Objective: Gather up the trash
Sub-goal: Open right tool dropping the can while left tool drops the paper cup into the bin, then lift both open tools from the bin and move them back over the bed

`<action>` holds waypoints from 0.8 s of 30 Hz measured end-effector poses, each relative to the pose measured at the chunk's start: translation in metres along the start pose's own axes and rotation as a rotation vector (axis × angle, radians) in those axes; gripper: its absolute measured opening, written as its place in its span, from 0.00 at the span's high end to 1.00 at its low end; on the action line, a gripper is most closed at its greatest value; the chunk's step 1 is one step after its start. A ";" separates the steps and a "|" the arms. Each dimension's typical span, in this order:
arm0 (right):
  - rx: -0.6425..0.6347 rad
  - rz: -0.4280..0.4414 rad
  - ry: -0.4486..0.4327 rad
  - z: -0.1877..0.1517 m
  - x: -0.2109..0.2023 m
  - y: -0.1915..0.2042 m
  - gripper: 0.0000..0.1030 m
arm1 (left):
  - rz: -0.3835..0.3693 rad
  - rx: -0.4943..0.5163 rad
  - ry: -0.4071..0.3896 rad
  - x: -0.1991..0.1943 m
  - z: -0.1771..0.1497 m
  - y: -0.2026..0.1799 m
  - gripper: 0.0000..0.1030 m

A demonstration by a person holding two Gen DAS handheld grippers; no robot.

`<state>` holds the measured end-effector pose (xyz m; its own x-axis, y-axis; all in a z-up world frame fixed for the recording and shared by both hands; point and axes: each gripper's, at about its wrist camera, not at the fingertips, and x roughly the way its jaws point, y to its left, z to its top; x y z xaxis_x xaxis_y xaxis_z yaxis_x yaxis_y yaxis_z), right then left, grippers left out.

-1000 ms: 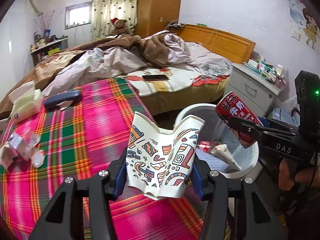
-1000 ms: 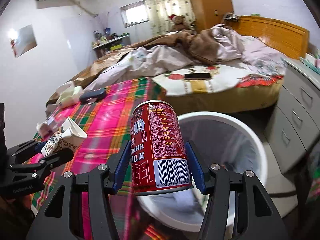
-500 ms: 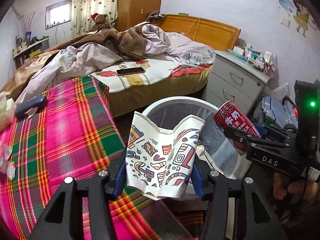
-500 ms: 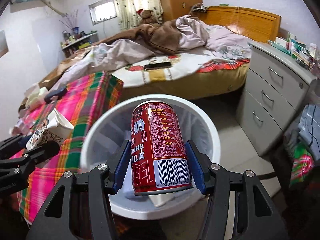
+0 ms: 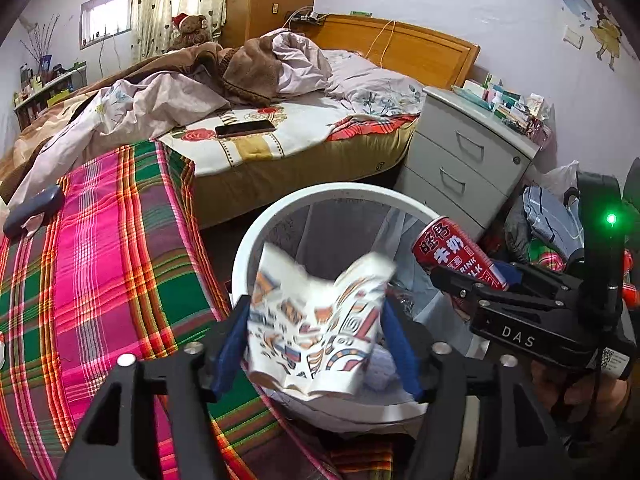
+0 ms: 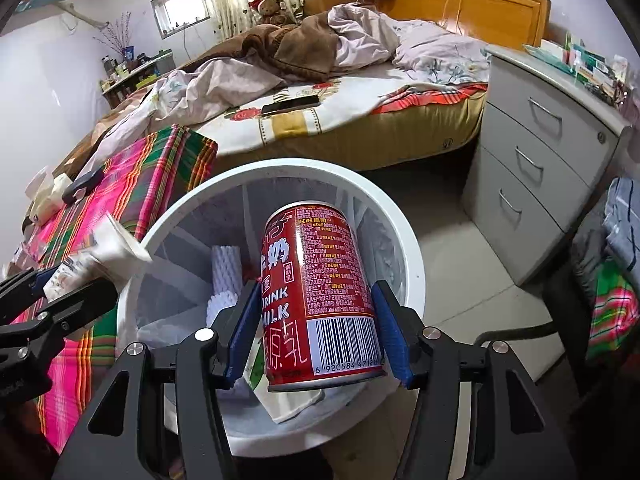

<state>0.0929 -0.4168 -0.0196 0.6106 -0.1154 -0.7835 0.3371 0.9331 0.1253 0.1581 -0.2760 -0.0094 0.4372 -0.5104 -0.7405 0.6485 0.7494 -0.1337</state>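
Note:
My left gripper (image 5: 316, 340) is shut on a crushed patterned paper cup (image 5: 316, 320), held over the near rim of the white trash bin (image 5: 320, 192). The cup looks motion-blurred. My right gripper (image 6: 316, 332) is shut on a red milk drink can (image 6: 320, 296), held upright over the bin's opening (image 6: 280, 166). The can and right gripper also show in the left wrist view (image 5: 456, 252), over the bin's right rim. The left gripper and cup show at the left of the right wrist view (image 6: 96, 256). White paper trash (image 6: 226, 276) lies in the bin.
A bed edge with a pink and green plaid blanket (image 5: 100, 248) lies left of the bin, with a dark case (image 5: 32, 212) on it. A phone (image 5: 244, 129) lies on the bed. A grey drawer unit (image 6: 536, 176) stands right of the bin, clothes bags (image 5: 548, 224) beyond.
Both grippers have moved from over the plaid blanket to above the bin, still holding the cup and the can. The bin now fills the middle of both views.

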 end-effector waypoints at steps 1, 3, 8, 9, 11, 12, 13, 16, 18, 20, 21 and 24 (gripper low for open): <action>-0.001 0.001 0.001 0.000 0.000 0.000 0.44 | 0.003 0.002 0.000 0.000 0.000 0.000 0.35; -0.006 0.000 -0.012 -0.001 -0.003 0.001 0.44 | 0.015 -0.001 -0.005 -0.001 -0.001 0.000 0.34; -0.016 0.014 -0.053 0.000 -0.010 0.004 0.41 | 0.023 -0.013 -0.027 -0.009 -0.002 0.005 0.32; -0.019 0.014 -0.058 0.000 -0.012 0.005 0.41 | 0.025 -0.017 -0.031 -0.011 -0.002 0.006 0.32; -0.026 0.012 -0.065 0.001 -0.014 0.008 0.41 | 0.021 -0.022 -0.035 -0.015 -0.003 0.010 0.32; -0.029 0.010 -0.067 0.001 -0.014 0.009 0.41 | 0.023 -0.025 -0.036 -0.017 -0.003 0.011 0.32; -0.031 0.008 -0.072 0.001 -0.016 0.010 0.41 | 0.024 -0.025 -0.040 -0.019 -0.004 0.011 0.32; -0.029 0.018 -0.074 0.001 -0.018 0.015 0.41 | 0.023 -0.027 -0.048 -0.026 -0.007 0.015 0.32; -0.030 0.022 -0.077 0.000 -0.019 0.018 0.41 | 0.024 -0.037 -0.057 -0.031 -0.009 0.018 0.32; -0.036 0.018 -0.082 -0.001 -0.021 0.022 0.41 | 0.033 -0.041 -0.062 -0.035 -0.011 0.021 0.32; -0.039 0.018 -0.089 -0.002 -0.023 0.024 0.41 | 0.036 -0.046 -0.066 -0.037 -0.012 0.023 0.32; -0.040 0.023 -0.094 -0.002 -0.026 0.031 0.41 | 0.046 -0.061 -0.075 -0.045 -0.016 0.030 0.32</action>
<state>0.0858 -0.3843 0.0031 0.6833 -0.1231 -0.7197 0.2943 0.9485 0.1172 0.1477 -0.2242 0.0096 0.5129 -0.5032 -0.6955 0.5882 0.7961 -0.1421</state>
